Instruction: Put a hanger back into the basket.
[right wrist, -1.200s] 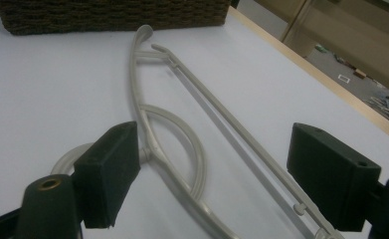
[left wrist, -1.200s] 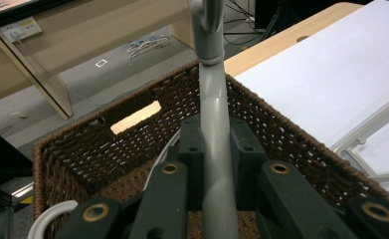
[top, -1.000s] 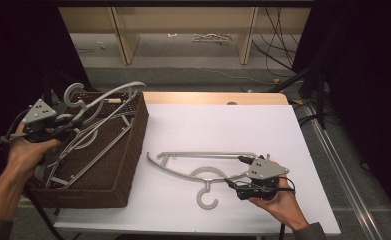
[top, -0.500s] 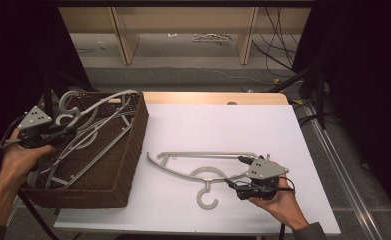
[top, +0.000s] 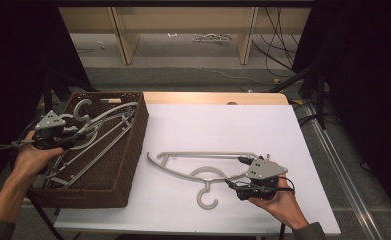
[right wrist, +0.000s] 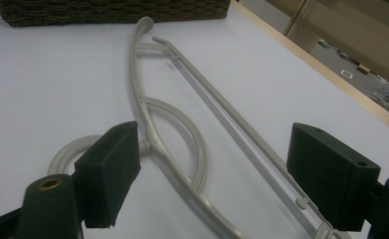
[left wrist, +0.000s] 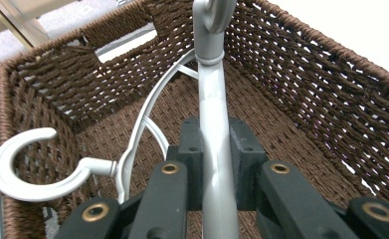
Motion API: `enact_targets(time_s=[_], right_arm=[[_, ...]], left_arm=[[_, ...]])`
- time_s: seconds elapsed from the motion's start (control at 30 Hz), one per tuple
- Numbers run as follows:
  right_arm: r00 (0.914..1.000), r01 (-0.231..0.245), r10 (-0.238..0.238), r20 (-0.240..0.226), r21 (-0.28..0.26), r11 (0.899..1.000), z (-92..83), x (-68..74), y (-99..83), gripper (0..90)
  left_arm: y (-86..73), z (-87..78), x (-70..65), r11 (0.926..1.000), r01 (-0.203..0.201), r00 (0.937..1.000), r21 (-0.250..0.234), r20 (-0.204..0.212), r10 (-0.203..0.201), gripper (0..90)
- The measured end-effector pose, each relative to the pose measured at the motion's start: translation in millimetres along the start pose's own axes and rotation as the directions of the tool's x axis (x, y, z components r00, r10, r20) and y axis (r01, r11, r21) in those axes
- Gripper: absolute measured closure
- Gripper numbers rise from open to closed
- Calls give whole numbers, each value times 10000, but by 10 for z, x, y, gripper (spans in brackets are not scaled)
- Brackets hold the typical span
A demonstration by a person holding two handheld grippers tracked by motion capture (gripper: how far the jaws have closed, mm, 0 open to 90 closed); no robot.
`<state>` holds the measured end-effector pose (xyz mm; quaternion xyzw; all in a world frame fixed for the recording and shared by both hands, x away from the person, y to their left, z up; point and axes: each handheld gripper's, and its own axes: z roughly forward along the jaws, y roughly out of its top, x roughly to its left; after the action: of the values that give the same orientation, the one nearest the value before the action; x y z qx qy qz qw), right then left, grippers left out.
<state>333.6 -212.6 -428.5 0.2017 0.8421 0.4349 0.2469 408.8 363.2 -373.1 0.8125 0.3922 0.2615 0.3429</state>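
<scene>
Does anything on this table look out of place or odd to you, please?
Nothing looks damaged or spilled. One grey hanger lies flat on the white table, outside the wicker basket holding the others.

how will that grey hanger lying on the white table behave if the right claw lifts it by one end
The grey hanger looks like thin moulded plastic, so probably light and fairly stiff. Gripped near one end by the open right claw, its long arms would likely swing or sag. Its smooth surface may slip between the pads.

A grey plastic hanger (left wrist: 215, 114), clamped at its arm, tilts among other hangers in the brown wicker basket (top: 128, 150) at the left. Another grey hanger (top: 203, 167) lies flat on the white bench, hook pointing near.
</scene>
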Motion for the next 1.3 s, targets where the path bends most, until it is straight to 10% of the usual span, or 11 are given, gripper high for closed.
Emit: enact_targets(time_s=[0.53,0.83,1.13,1.3], right_arm=[[10000,49,-49,-9,12,10000,5,1,3,223],[10000,71,-71,-32,38,10000,2,5,2,224],[10000,44,-44,-21,32,10000,3,-1,-3,223],[10000,24,-23,-48,91,10000,1,-4,-5,223]], left_arm=[[-230,214,71,9953,570,9978,778,307,-595,780],[-213,283,103,9831,1293,9896,1299,-796,-1197,658],[-224,278,132,9621,2533,9553,1010,-1826,-2324,557],[-200,206,134,9621,2604,9486,809,-2073,-2393,504]])
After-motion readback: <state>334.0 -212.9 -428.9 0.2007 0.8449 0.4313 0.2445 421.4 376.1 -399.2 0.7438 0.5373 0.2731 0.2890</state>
